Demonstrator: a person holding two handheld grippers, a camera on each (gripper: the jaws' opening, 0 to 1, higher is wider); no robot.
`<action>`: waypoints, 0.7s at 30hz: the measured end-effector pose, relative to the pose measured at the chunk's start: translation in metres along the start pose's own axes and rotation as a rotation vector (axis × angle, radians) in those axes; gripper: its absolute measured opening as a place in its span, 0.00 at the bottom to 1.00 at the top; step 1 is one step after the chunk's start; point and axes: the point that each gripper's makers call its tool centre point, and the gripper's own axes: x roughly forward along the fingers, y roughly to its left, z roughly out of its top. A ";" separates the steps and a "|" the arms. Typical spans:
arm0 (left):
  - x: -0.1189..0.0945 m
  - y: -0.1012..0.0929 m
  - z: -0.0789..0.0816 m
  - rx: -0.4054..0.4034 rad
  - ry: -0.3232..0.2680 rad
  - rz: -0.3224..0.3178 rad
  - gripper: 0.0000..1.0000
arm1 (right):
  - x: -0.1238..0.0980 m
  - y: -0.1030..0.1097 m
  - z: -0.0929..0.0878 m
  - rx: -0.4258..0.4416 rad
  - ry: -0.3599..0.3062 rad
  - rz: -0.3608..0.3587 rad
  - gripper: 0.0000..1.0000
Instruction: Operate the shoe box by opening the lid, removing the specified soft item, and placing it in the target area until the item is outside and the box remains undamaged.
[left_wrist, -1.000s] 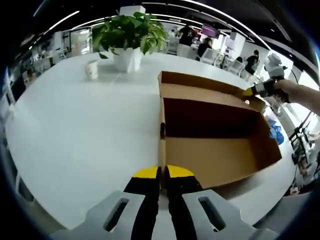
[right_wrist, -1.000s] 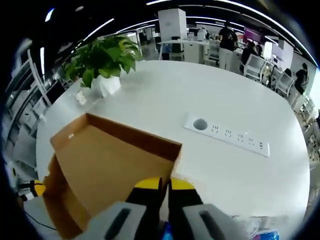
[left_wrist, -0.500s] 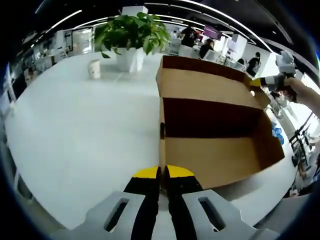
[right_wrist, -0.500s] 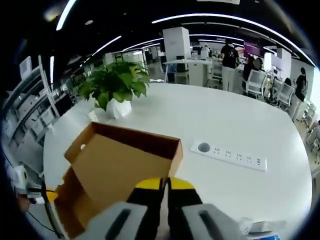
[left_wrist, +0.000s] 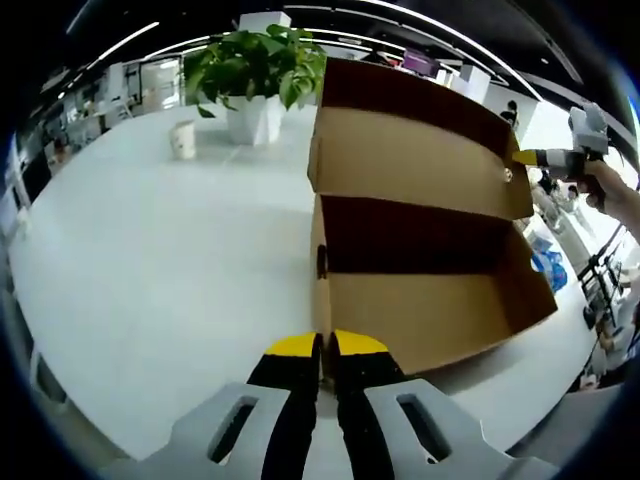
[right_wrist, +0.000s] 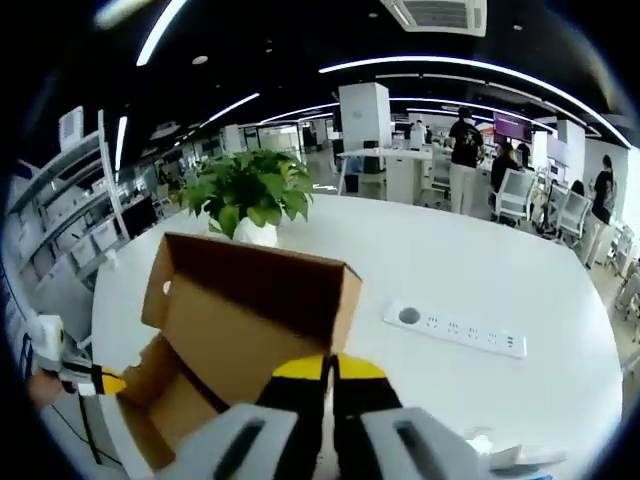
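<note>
Two pairs of tongs at work on one cardboard shoe box (left_wrist: 425, 290) on a white table (left_wrist: 150, 260), each gripping a different part, apparently so the base stays put while the top swings up

Left tongs (left_wrist: 323, 345): yellow-tipped jaws pressed together with barely a slit between them, pinching the near corner edge of the box base straight ahead, likely to steady it. Beyond those jaws, open interior of the base, dark at the far wall, bare brown board on the visible floor; soft item not seen inside from this angle, perhaps hidden low or in shadow, cannot tell

Right tongs (right_wrist: 326, 368): jaws likewise closed to a thin line, clamped on the front rim of the lid (right_wrist: 250, 300), which stands raised and tilted just ahead of them, hinged along the far side of the base. Same right tongs seen from the left gripper view at far right (left_wrist: 530, 157), held in a hand (left_wrist: 605, 185), tip on the lid's corner

Lid judged well open but not yet laid back; removal of the item not begun

Ahead of both tongs, a potted plant (left_wrist: 258, 70) beyond the box, well apart from it; a power strip (right_wrist: 455, 331) to the right of the right jaws, a small paper cup (left_wrist: 183, 139) off to the left of the box
</note>
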 end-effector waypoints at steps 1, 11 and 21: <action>0.000 0.000 0.000 0.000 0.000 0.000 0.02 | 0.000 0.000 0.001 -0.006 -0.004 0.003 0.00; 0.001 -0.002 0.000 0.014 0.002 -0.007 0.03 | -0.005 -0.001 -0.004 -0.025 -0.048 0.011 0.00; 0.001 -0.003 0.000 0.022 0.001 -0.011 0.03 | -0.015 0.002 -0.010 -0.070 -0.082 0.010 0.00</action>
